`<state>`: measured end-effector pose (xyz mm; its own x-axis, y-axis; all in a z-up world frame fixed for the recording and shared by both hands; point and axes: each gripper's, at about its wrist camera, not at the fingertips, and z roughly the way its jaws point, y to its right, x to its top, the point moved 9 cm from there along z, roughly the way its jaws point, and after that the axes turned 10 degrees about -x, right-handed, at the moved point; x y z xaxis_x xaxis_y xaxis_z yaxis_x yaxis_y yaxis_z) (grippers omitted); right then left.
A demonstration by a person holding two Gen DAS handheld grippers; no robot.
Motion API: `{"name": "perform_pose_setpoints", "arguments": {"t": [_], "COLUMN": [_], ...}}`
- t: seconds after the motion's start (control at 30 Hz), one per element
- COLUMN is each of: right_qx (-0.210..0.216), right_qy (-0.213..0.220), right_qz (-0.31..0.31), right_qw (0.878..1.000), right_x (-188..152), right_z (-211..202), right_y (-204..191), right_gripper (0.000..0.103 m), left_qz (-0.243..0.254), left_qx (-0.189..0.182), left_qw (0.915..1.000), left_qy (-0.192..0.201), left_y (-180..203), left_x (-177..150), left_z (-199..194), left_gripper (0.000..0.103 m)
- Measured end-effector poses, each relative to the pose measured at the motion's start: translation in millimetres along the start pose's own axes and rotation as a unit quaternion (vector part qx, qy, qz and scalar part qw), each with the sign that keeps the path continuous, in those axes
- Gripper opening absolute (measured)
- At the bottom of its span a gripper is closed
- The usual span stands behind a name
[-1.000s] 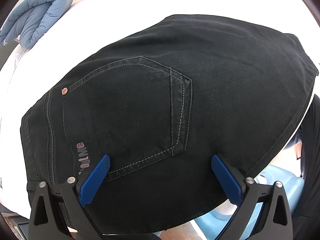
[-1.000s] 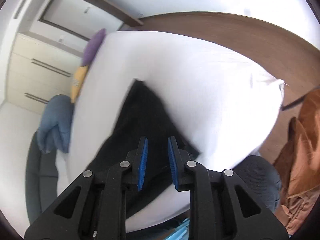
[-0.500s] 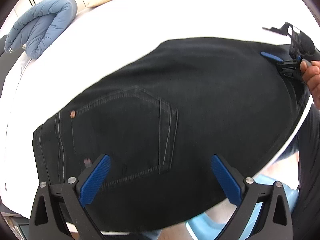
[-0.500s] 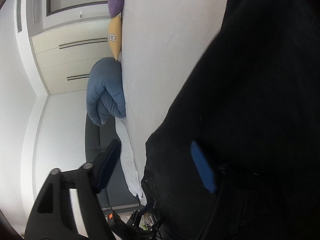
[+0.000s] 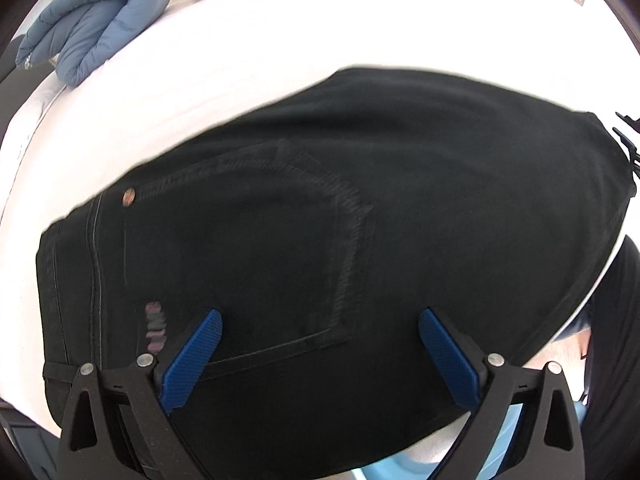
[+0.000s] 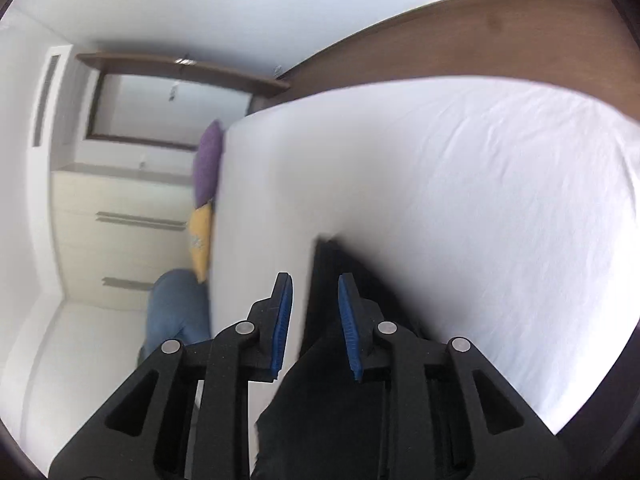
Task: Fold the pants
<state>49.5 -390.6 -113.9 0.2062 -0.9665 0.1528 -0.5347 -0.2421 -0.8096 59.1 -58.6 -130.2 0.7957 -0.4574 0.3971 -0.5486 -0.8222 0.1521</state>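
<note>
Black pants (image 5: 400, 208) lie folded on the white bed (image 5: 240, 60), back pocket up, waistband at the left. My left gripper (image 5: 319, 322) hovers over their near edge, open wide, with only the cloth below it. A black part of my right gripper (image 5: 629, 148) shows at the pants' right end. In the right wrist view the right gripper (image 6: 315, 308) looks along the bed (image 6: 480, 200); its jaws are closing, a narrow gap remains, and the edge of the pants (image 6: 332, 276) runs between the blue pads without being pressed.
A folded blue padded quilt (image 5: 92, 20) lies at the bed's far left corner, with a yellow pillow (image 6: 200, 236) and a purple pillow (image 6: 208, 160) beside it. A wooden headboard (image 6: 480, 36) and cream drawers (image 6: 120, 220) stand behind. A person's dark clothing (image 5: 616, 360) is at right.
The right gripper swung from close over the black cloth to the pants' end, and its jaws narrowed. In the left view it slid out to the right edge. The left gripper stays open.
</note>
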Motion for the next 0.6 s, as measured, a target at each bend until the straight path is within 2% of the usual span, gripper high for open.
{"name": "perform_pose_setpoints", "arguments": {"t": [0.03, 0.1, 0.17, 0.23, 0.27, 0.3, 0.37, 0.5, 0.6], "right_qx": [0.023, 0.053, 0.057, -0.008, -0.009, 0.001, -0.01, -0.032, -0.085], "right_qy": [-0.028, -0.09, -0.153, -0.185, -0.189, -0.187, -0.167, -0.087, -0.015], "right_qz": [-0.02, -0.043, -0.062, -0.064, -0.057, -0.051, -0.044, -0.001, -0.014], "right_qw": [0.999, 0.994, 0.985, 0.981, 0.98, 0.981, 0.985, 0.996, 0.996], "right_x": [-21, -74, -119, -141, -141, -135, -114, -60, -28], "right_z": [-1, 19, 49, 80, 85, 84, 65, 11, -26], "right_y": [-8, -28, -30, -1, 9, 16, 31, 77, 79], "right_gripper": [0.031, 0.061, 0.063, 0.063, 0.057, 0.045, 0.039, 0.041, 0.046], "left_qz": [0.003, 0.013, 0.019, 0.007, 0.0, -0.005, -0.002, 0.016, 0.01], "left_qx": [-0.004, -0.002, 0.011, 0.004, 0.001, 0.0, -0.004, 0.002, 0.016], "left_qw": [1.0, 0.9999, 0.9997, 0.9999, 1.0, 1.0, 1.0, 0.9999, 0.9997], "left_qy": [0.007, 0.009, -0.012, -0.007, -0.006, -0.007, -0.004, -0.002, -0.014], "left_y": [5, 14, 15, 9, 6, 3, -5, -8, -7], "left_x": [4, 9, 4, -5, -10, -16, -30, -51, -64], "left_z": [-1, 2, 14, 16, 14, 10, 4, -9, -23], "left_gripper": [0.1, 0.1, 0.102, 0.103, 0.103, 0.103, 0.103, 0.103, 0.103]}}
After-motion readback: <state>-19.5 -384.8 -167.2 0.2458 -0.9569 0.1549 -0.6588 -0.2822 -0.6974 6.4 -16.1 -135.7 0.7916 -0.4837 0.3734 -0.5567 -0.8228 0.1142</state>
